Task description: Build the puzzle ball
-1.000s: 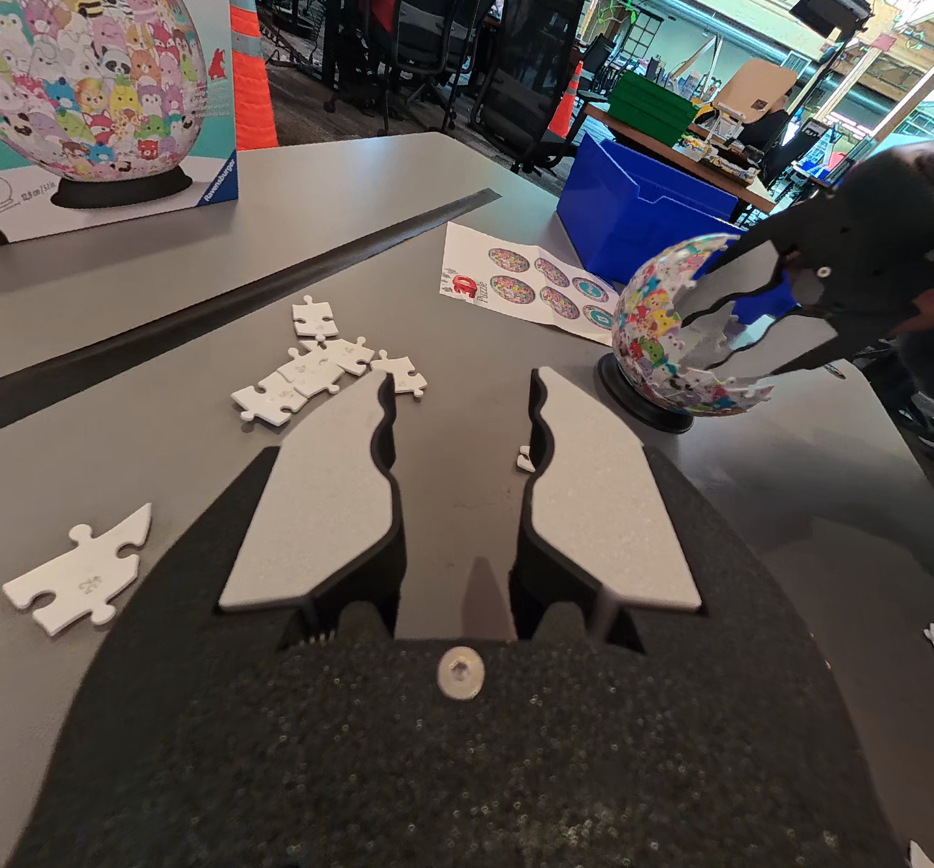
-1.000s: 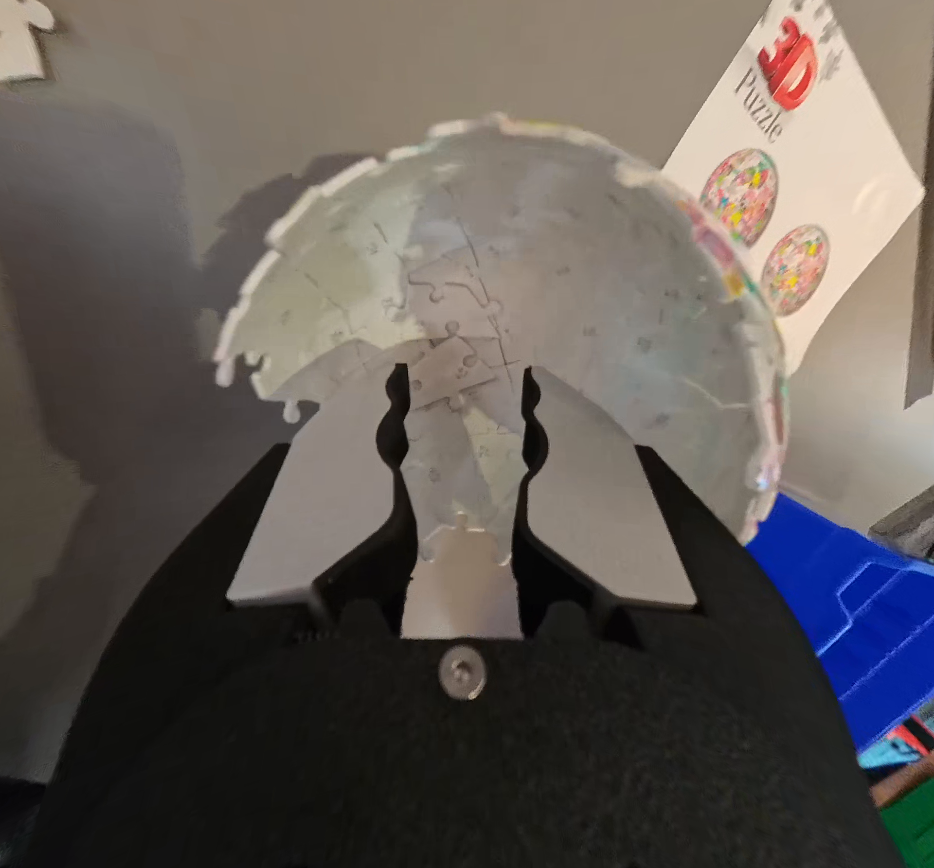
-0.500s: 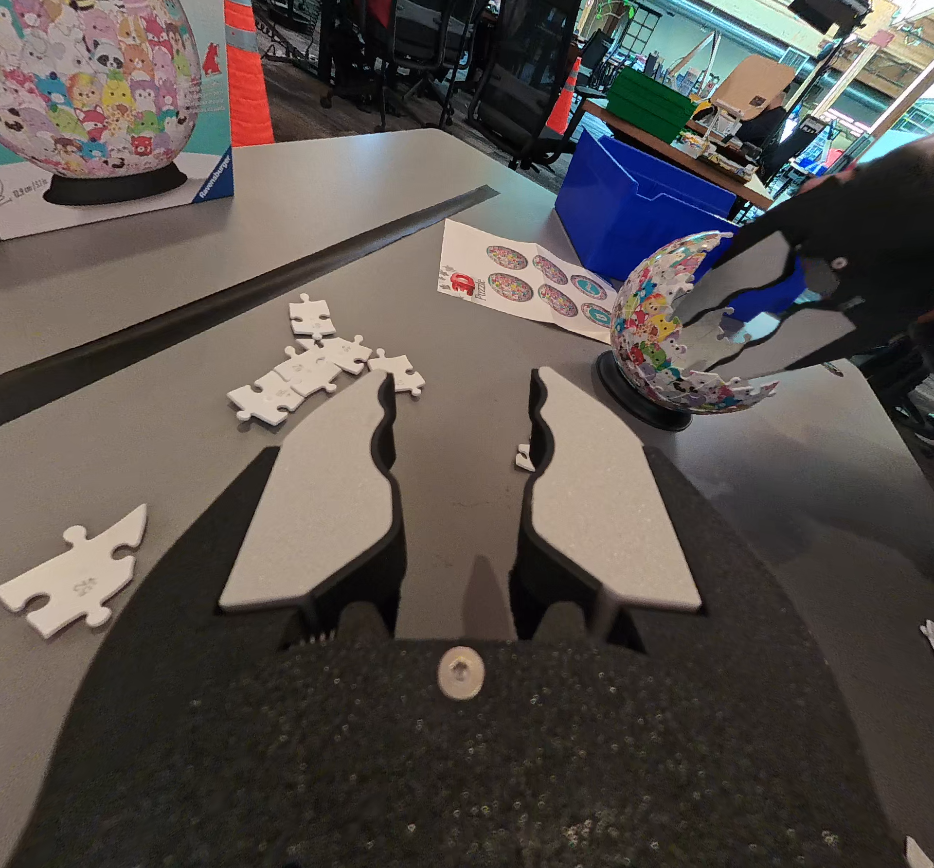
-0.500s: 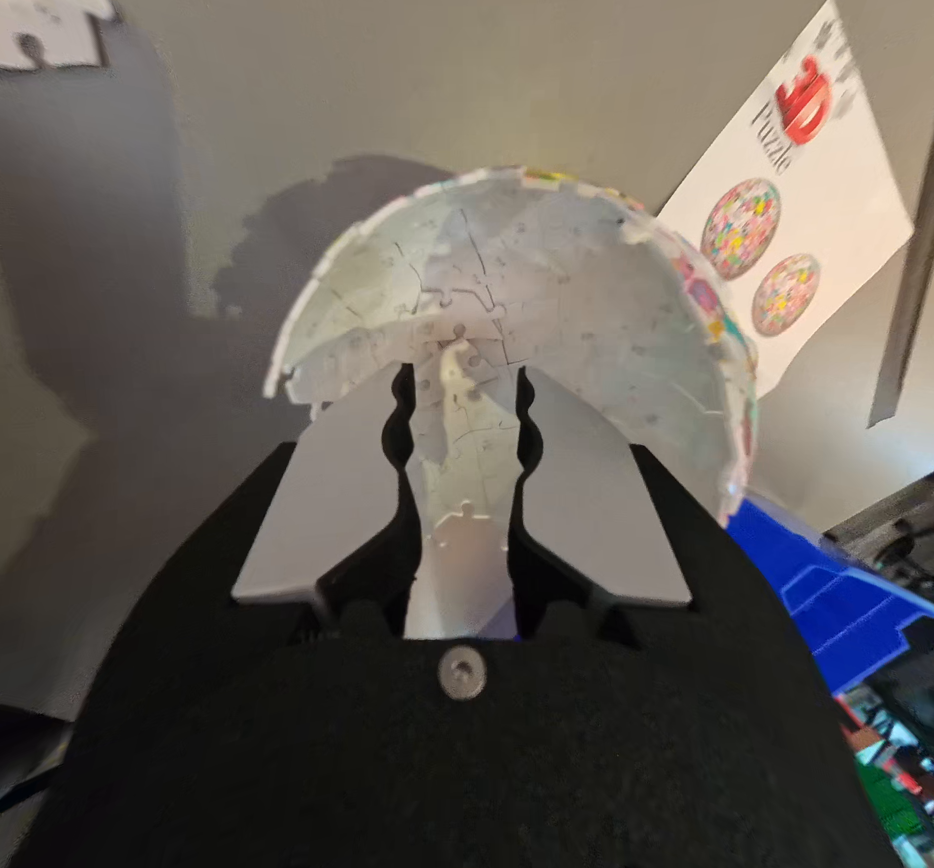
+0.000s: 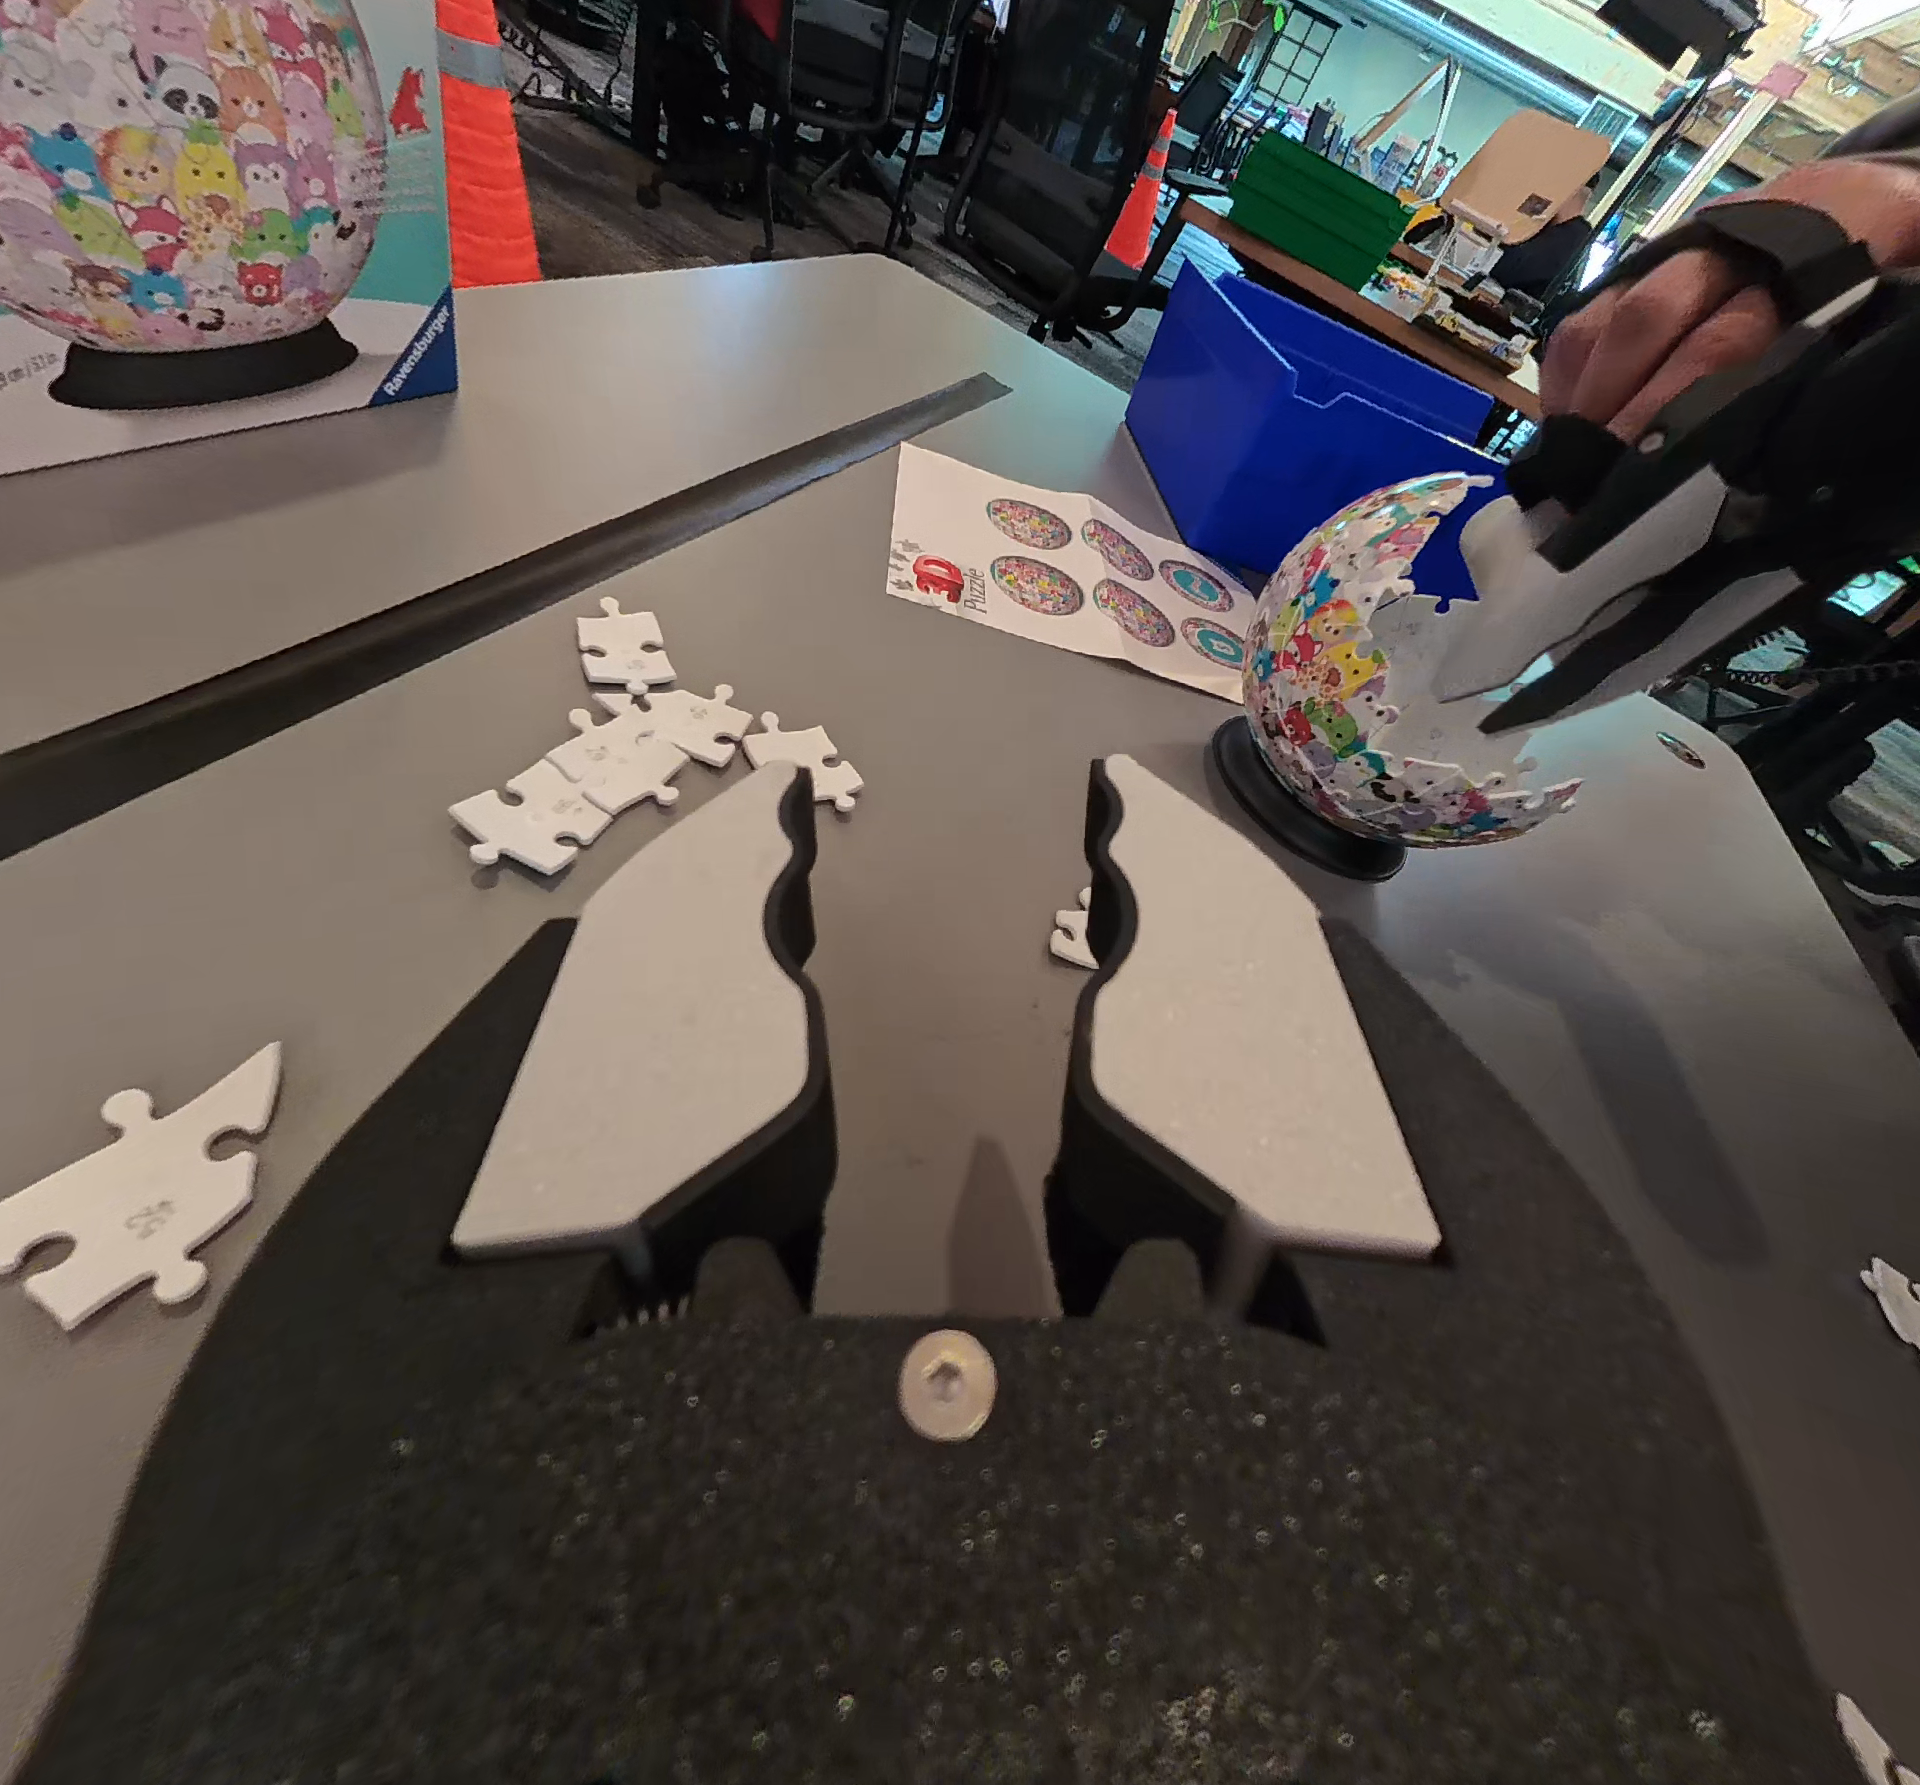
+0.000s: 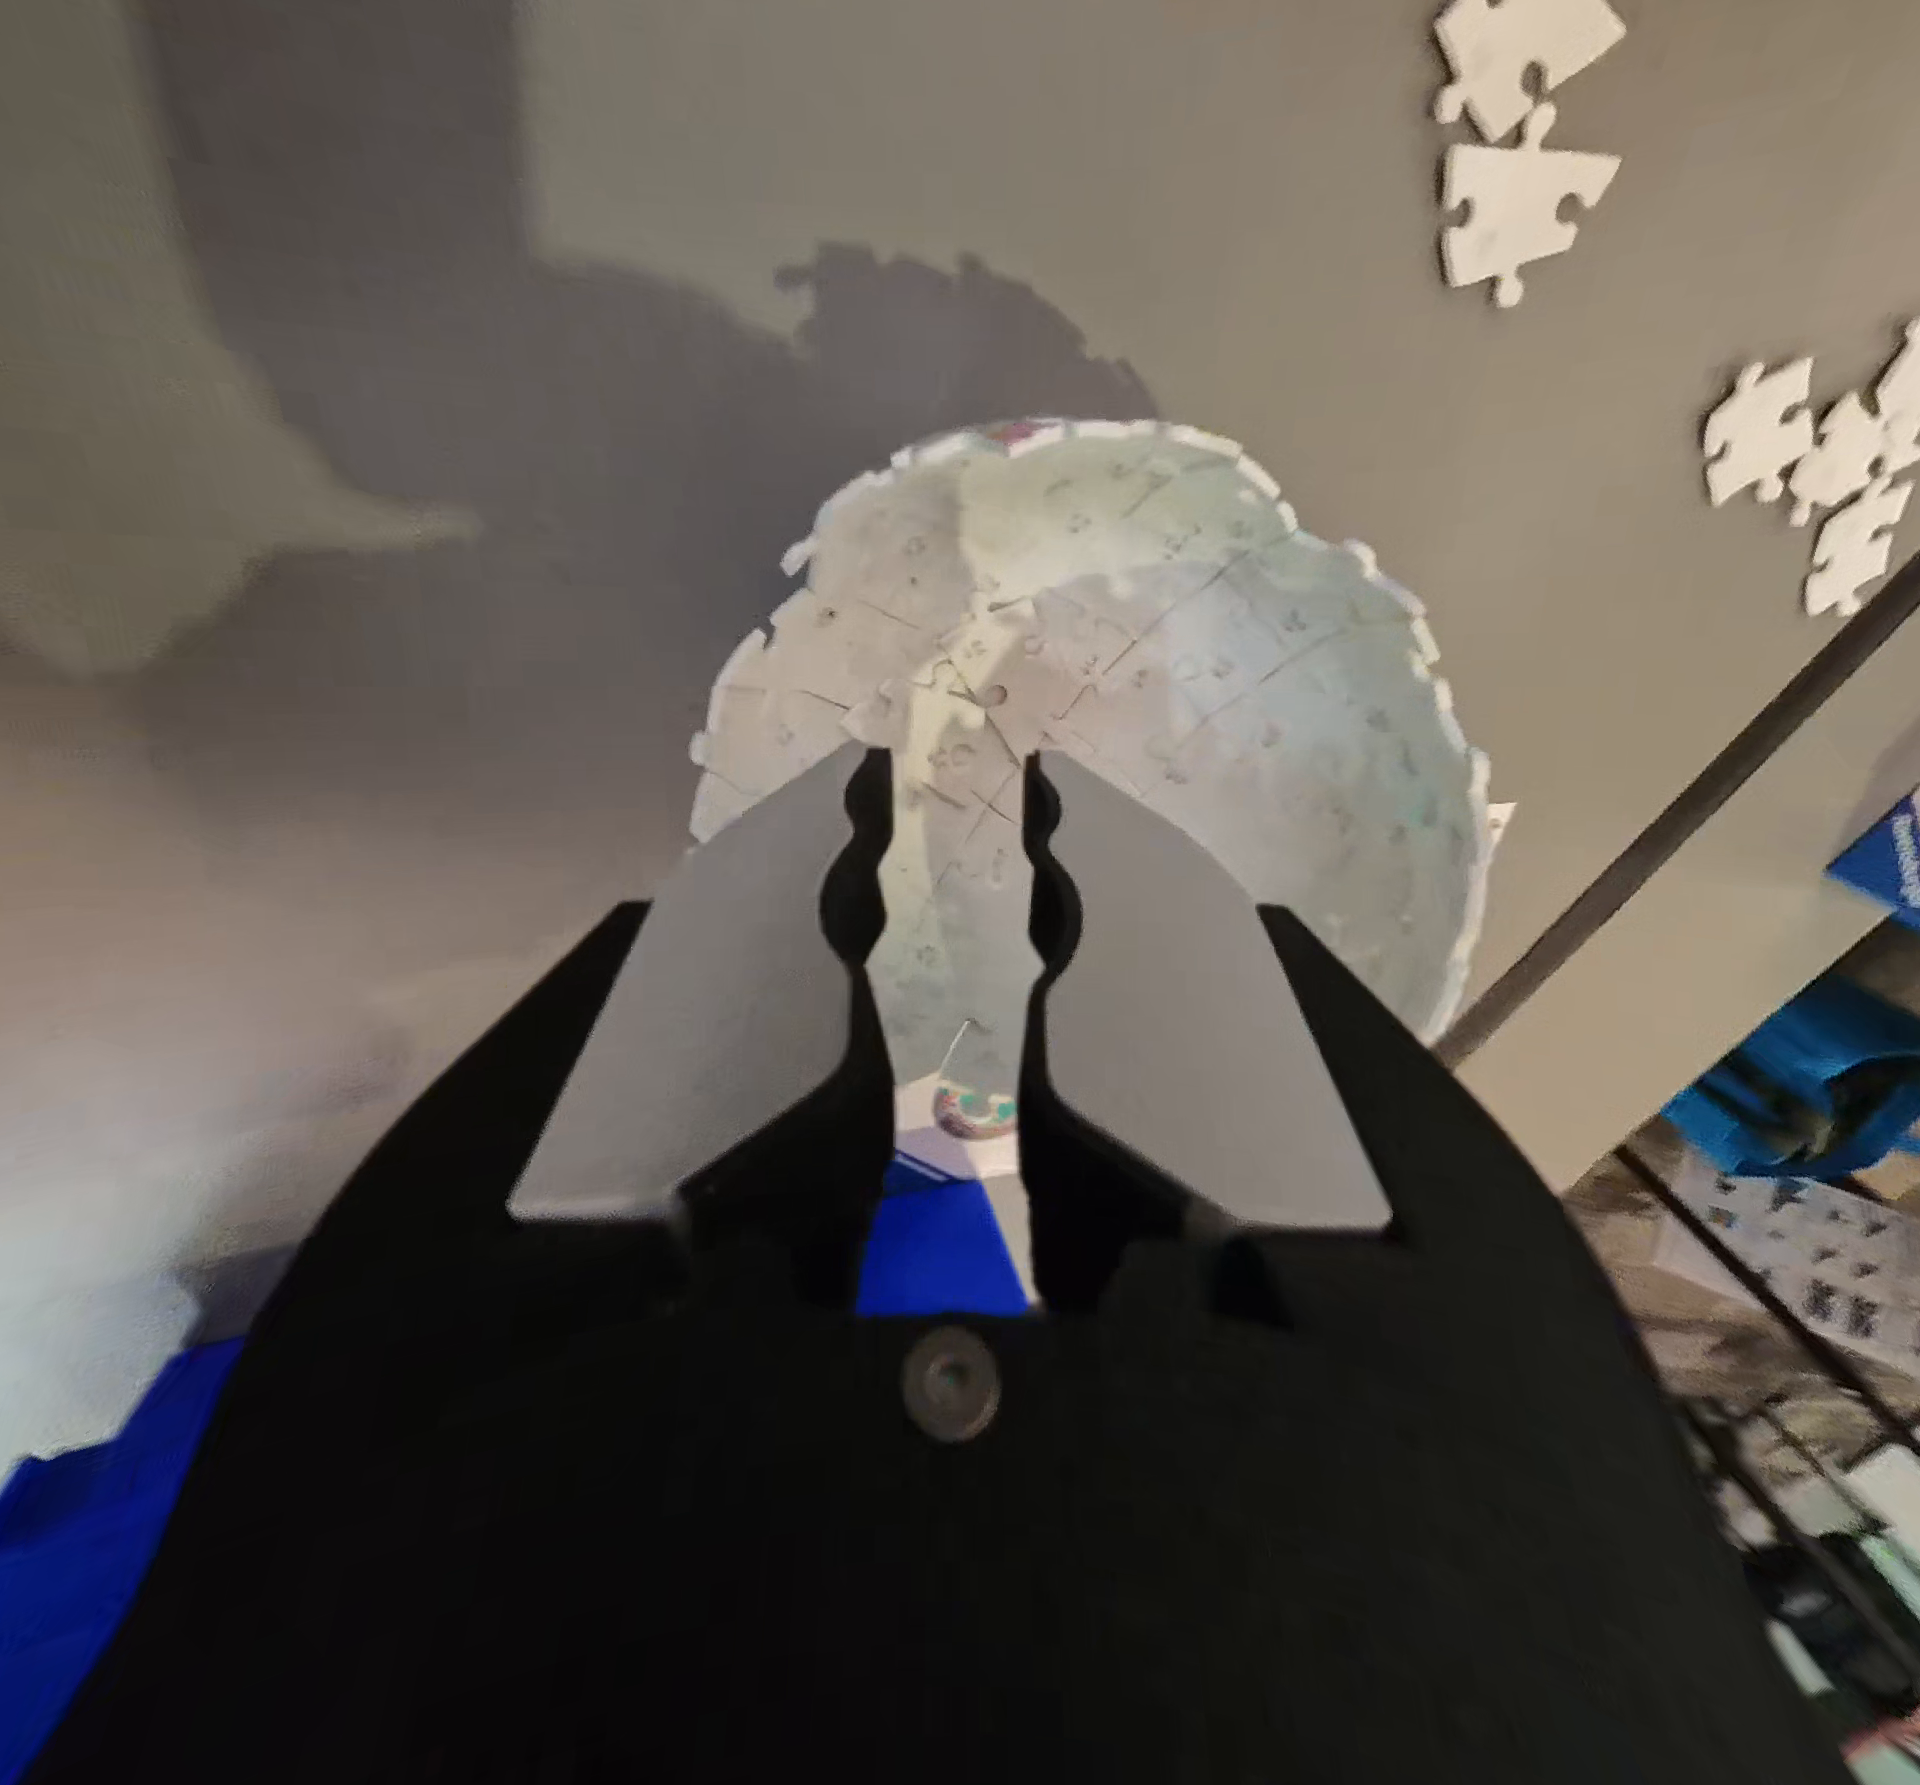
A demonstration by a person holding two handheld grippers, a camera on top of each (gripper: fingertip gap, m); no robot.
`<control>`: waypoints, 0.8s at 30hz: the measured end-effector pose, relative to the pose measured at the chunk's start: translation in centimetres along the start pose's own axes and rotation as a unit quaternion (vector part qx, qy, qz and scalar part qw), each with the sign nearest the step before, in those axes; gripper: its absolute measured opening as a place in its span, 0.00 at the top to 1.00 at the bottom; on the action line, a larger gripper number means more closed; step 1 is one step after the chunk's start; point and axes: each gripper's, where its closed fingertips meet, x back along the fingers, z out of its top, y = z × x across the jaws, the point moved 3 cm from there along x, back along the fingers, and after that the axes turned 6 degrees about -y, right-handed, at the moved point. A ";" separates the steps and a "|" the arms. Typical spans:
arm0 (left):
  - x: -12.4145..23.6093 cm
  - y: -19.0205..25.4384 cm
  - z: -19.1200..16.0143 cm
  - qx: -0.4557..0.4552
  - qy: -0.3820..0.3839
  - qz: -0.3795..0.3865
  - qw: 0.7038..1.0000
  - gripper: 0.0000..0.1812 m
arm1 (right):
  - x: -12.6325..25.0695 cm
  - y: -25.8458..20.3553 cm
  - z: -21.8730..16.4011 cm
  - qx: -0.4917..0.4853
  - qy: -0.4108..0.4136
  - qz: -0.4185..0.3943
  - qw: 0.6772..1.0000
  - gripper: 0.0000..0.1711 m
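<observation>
The right gripper (image 5: 1496, 686) had pulled back from the puzzle ball (image 5: 1382, 686). Half a second before, its fingers reached deep inside the open shell. Now only the tips sat at the rim, and the ball looked smaller in the right wrist view. The fingers were a little apart with nothing between them. So the last piece was likely pressed in, and a new piece was needed.

The left gripper (image 5: 945, 894) had hardly moved. It hung low over the worktop (image 5: 935, 592), fingers wide apart and empty.

The ball sat on its black stand (image 5: 1299, 821) at 2 o'clock in the left wrist view, about half built, open side facing the right gripper.

The left wrist view showed the colourful outside of the ball, the loose pieces (image 5: 613, 738) at 11 o'clock, the puzzle box (image 5: 208, 125), the paper sheet (image 5: 1060, 572) and the blue bin (image 5: 1288, 426). The right wrist view showed the white inside of the ball (image 6: 1091, 675) with its joined seams, which the left wrist view mostly hid.
</observation>
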 end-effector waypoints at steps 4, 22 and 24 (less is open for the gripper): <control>0.1 -0.1 0.0 0.006 0.003 -0.004 1.000 0.73 | -0.6 0.9 -0.3 0.083 -0.045 -0.055 0.994 0.83; -0.1 0.2 -0.1 -0.011 -0.007 0.003 1.000 0.73 | -4.2 -0.3 -0.9 0.169 -0.127 -0.003 0.977 0.83; -0.2 0.2 -0.1 -0.011 -0.008 0.002 1.000 0.73 | -4.1 -0.2 -0.7 0.178 -0.125 -0.002 0.976 0.84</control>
